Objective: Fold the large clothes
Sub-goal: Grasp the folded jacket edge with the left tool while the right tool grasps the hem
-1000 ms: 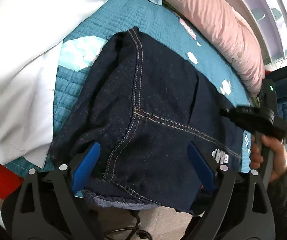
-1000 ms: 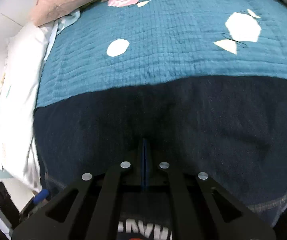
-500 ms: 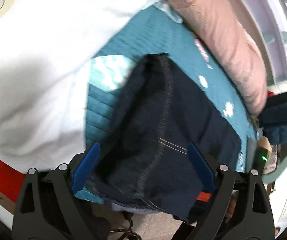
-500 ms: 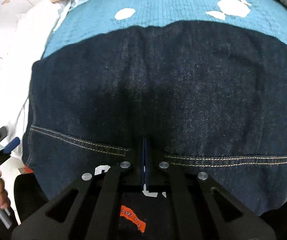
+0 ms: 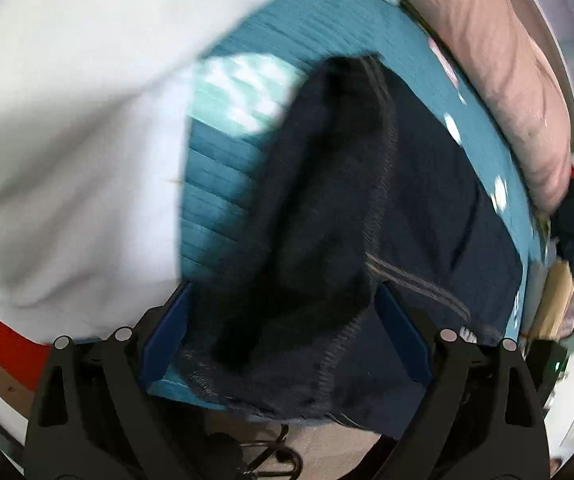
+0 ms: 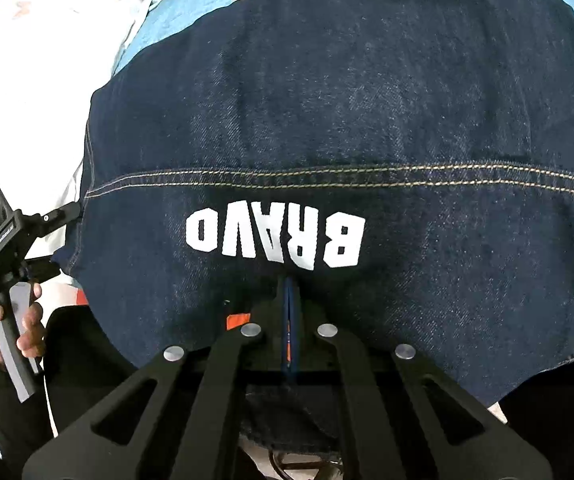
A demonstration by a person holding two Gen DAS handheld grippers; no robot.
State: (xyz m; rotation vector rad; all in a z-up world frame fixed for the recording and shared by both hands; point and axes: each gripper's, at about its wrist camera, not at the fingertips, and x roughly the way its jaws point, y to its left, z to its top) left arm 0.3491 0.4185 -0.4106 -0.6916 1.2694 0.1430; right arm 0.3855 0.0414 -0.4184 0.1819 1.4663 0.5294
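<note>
A dark blue denim garment (image 6: 347,120) with tan stitching and white "BRAVO" lettering (image 6: 275,240) lies folded on a teal quilted bedspread (image 5: 223,184). It also shows in the left wrist view (image 5: 367,240), blurred. My right gripper (image 6: 289,304) is shut on the denim's near edge, just below the lettering. My left gripper (image 5: 285,340) is open, its blue pads either side of the garment's left edge. In the right wrist view the left gripper (image 6: 59,240) sits at the denim's left edge, held by a hand.
A white duvet (image 5: 67,140) covers the bed to the left. A pink pillow (image 5: 507,72) lies along the far side. The teal bedspread (image 6: 207,8) shows beyond the denim. Bare floor and a cable (image 5: 271,456) lie below the bed edge.
The right gripper, still shut on the denim, has drawn it back, so the BRAVO lettering now shows. The left gripper, still open, moved closer to the garment's left edge.
</note>
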